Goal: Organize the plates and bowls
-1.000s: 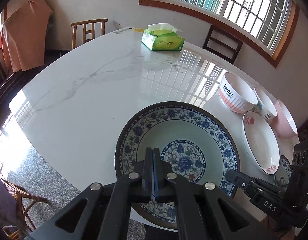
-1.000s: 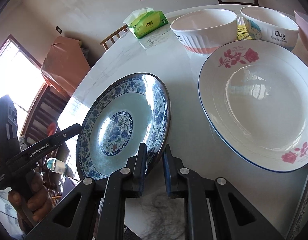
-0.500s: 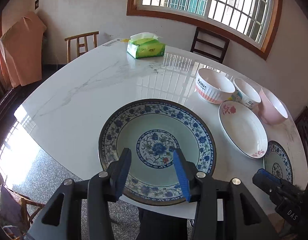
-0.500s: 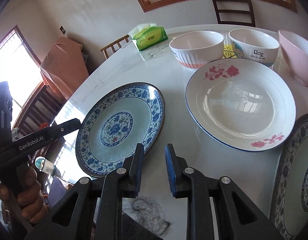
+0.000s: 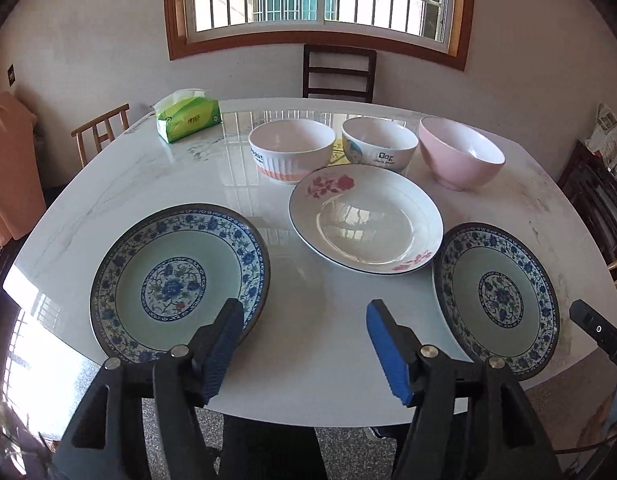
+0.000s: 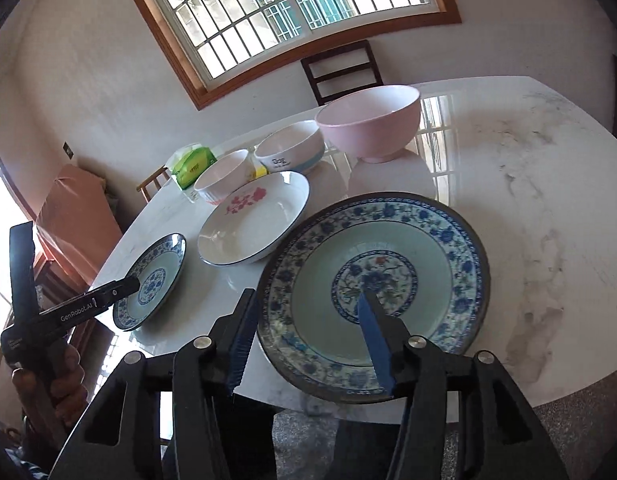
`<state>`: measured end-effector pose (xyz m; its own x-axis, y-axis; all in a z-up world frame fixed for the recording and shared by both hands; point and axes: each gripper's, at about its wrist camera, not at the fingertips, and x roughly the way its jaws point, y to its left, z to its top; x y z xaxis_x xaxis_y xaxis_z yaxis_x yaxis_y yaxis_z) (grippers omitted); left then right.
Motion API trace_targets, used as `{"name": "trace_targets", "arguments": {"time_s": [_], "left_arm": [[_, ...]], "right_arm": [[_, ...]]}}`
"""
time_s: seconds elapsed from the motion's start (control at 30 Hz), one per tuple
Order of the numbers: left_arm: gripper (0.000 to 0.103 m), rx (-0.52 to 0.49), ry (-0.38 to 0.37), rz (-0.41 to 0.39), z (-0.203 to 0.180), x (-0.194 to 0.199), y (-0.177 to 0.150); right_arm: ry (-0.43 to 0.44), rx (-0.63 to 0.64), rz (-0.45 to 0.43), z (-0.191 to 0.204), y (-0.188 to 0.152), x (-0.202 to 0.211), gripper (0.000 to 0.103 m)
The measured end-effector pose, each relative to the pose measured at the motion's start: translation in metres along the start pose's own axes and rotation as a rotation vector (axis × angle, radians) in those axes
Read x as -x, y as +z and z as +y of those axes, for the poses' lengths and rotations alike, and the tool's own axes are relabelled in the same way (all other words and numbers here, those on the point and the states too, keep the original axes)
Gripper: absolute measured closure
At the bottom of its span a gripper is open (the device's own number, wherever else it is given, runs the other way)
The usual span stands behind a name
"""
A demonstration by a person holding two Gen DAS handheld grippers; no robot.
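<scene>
Desk (image 5: pixel 120 184) first: white marble, glossy, so crockery will slide; best lifted, not dragged. Laid out across it, three plates in front and three bowls in a row behind.

Left blue plate (image 5: pixel 179 282) flat near the near-left edge, free of both tools. White rose plate (image 5: pixel 366 219) in the middle, its right rim touching or just overlapping the right blue plate (image 5: pixel 495 297); cannot tell which. Behind, striped bowl (image 5: pixel 292 148), cartoon bowl (image 5: pixel 379 147), pink bowl (image 5: pixel 461 157), close together.

Left tool (image 5: pixel 304 344) empty, jaws opening, hovering over bare desk between the blue plates. Right tool (image 6: pixel 304 340) also empty, jaws opening, poised over the near rim of the right blue plate (image 6: pixel 374 296); nothing pinched.

Likely next: stack the matching blue plates. Advisable to straddle the near rim squarely, one pad above and one below, close firmly, then lift clear of the rose plate before carrying across. Worth lowering level onto the other plate, centred, and letting go only once seated. Risk: rim slipping from the pads, or clipping the rose plate.
</scene>
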<state>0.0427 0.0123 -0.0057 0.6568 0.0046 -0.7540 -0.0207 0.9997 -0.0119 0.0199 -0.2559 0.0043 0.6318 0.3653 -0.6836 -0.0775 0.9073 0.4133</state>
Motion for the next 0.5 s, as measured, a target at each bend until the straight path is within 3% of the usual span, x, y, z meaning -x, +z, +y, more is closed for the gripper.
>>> {"name": "trace_targets", "arguments": {"time_s": [0.27, 0.5], "left_arm": [[0.038, -0.107, -0.04, 0.069, -0.058, -0.023, -0.002], [0.038, -0.113, -0.11, 0.115, -0.088, -0.039, 0.001]], "right_arm": [[-0.04, -0.129, -0.028, -0.064, 0.0, 0.009, 0.044], [-0.015, -0.18, -0.02, -0.091, -0.008, 0.005, 0.04]]}}
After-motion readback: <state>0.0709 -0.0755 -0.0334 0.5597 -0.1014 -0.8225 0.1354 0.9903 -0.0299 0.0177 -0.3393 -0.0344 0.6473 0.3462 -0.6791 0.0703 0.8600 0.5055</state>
